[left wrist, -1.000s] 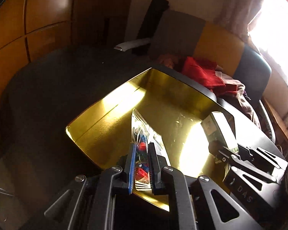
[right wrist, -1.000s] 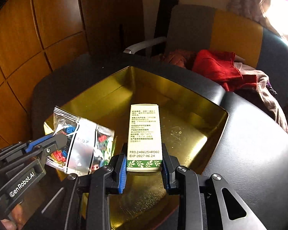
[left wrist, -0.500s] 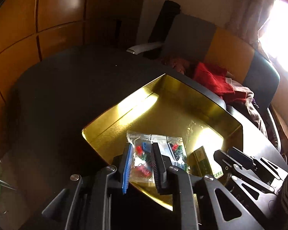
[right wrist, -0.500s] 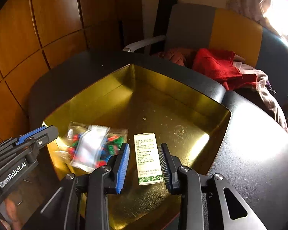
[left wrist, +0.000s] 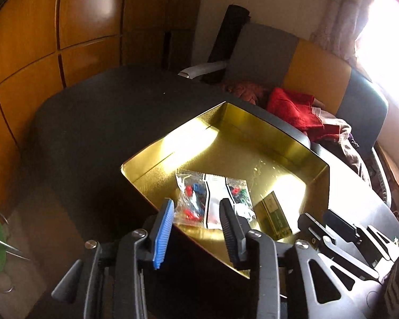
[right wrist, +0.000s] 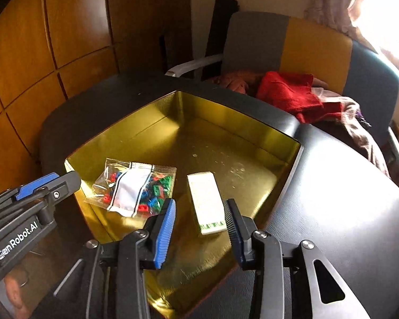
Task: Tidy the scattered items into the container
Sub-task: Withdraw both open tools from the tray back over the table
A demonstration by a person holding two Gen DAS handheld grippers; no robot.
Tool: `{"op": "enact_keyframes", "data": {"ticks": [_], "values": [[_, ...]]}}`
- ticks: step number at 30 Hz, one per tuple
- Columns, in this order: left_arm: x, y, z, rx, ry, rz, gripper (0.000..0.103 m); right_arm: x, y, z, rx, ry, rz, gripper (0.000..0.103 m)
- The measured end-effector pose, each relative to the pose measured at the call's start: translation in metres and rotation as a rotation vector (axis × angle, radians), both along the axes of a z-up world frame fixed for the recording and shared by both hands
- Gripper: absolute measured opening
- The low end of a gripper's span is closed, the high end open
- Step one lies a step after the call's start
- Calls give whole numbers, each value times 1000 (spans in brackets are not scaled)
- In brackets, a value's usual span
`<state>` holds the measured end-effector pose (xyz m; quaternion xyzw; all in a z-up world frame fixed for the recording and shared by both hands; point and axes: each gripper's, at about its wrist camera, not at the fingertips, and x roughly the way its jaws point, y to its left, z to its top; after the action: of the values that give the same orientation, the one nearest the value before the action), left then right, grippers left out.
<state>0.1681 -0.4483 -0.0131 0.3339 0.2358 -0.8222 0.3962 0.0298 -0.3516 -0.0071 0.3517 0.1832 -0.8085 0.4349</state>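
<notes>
Gold tin on black table, both items inside, both tongs released

Surface: matte black rounded tabletop; wood-panel wall behind, grey/yellow chair w/ red cloth, window glare top rt. Hidden: box print too blurred to read; tin near corner cut off by tongs. Materials: shiny brass-tone metal tin; clear crinkly plastic bag of red/blue/green bits, flat on tin floor; white card box beside it, apart. Left gripper and right gripper spread wide, empty, above tin

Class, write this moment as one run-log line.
left gripper: open | right gripper: open | bag of coloured pieces and white box: lying in gold tin
</notes>
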Motion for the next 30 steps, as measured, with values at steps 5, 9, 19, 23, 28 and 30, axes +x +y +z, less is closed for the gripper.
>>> {"op": "enact_keyframes", "data": {"ticks": [5, 9, 19, 23, 28, 30], "values": [[-1, 17, 2, -10, -8, -2, 41, 4, 26, 5, -19, 7, -42, 45], [-8, 39, 6, -43, -26, -31, 42, 1, 53, 6, -40, -11, -98, 46], [-55, 113, 8, -86, -48, -234, 43, -22, 163, -5, -46, -31, -323, 50], [-81, 153, 7, -99, -58, -344, 43, -34, 211, -9, -37, -16, -433, 50], [-106, 204, 6, -116, -57, -469, 43, -44, 269, -6, -31, 10, -567, 50], [-113, 224, 6, -118, -51, -509, 43, -46, 291, -3, -29, 23, -618, 51]]}}
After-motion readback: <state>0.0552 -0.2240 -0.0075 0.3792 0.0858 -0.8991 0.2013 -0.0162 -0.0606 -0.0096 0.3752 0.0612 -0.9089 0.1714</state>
